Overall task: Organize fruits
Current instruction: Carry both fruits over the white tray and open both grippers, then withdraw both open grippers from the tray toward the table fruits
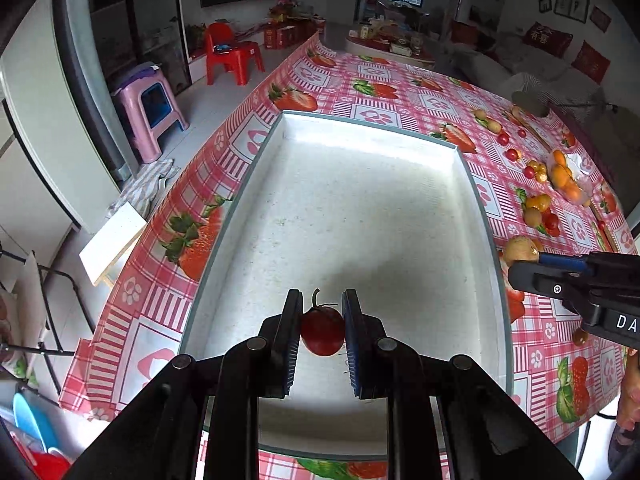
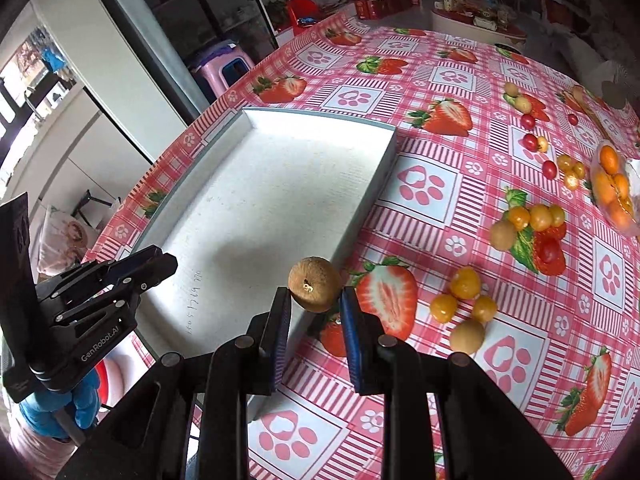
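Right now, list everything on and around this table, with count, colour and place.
tray: one, white with a grey rim, on the tablecloth, nothing lying in it
tablecloth: one, pink check with strawberry print, covering the table
red tomato: one, with a stem, held over the tray's near end
brown fruit: one, held above the tray's right wall
loose fruits: many, yellow, red and brown, scattered on the cloth right of the tray
bag of orange fruits: one, clear, far right
red chair: one, on the floor beyond the table
pink stool: one, left of the table
left gripper: fingers shut on the tomato
right gripper: fingers shut on the brown fruit
gloved hand: one, blue, holding the left gripper
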Demonstrator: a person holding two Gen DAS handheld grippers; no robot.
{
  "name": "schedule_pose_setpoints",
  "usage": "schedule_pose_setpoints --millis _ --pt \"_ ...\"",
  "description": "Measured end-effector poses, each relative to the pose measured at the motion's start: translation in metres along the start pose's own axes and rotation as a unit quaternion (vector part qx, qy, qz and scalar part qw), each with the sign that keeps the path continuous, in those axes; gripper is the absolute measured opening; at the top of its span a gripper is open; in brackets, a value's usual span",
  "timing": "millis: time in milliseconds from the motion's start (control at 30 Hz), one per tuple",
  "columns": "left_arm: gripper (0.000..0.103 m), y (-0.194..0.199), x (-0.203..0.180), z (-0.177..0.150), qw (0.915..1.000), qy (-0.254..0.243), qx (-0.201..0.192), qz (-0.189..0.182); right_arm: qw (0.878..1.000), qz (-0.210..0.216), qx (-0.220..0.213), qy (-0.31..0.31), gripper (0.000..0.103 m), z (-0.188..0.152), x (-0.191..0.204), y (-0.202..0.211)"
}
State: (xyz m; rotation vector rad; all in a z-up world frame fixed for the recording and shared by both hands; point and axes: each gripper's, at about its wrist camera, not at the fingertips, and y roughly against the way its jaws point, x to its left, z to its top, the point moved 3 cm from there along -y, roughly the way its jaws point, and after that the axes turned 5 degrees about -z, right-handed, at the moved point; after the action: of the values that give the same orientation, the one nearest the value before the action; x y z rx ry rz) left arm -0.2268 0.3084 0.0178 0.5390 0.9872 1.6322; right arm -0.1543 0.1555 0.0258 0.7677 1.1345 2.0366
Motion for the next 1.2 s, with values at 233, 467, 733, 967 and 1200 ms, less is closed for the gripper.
schedule_pose_setpoints --millis 233,467,733,967,1200 --pt "0.022 -0.025 0.013 -0.002 0.9996 -0.003 0.027 0.012 0.999 -0.010 0.049 0.021 0.027 0.012 0.028 -0.053" --pt "0.023 -0.029 0.013 -0.005 0.9993 -0.010 0.029 0.024 0.996 -0.038 0.056 0.052 0.028 0.014 0.041 -0.066" --pt "0.075 -0.012 0.014 -0.003 0.9999 -0.009 -0.004 0.012 0.999 -0.030 0.033 0.024 0.070 0.018 0.036 -0.030" --pt "0.075 0.023 -0.003 0.027 0.9986 -0.038 -0.037 -0.006 0.999 -0.002 -0.013 -0.039 0.073 0.043 0.021 0.043" --pt "0.075 0.037 -0.052 0.031 0.9943 -0.092 -0.029 -0.045 0.996 -0.031 -0.051 -0.060 0.079 0.023 -0.010 0.091"
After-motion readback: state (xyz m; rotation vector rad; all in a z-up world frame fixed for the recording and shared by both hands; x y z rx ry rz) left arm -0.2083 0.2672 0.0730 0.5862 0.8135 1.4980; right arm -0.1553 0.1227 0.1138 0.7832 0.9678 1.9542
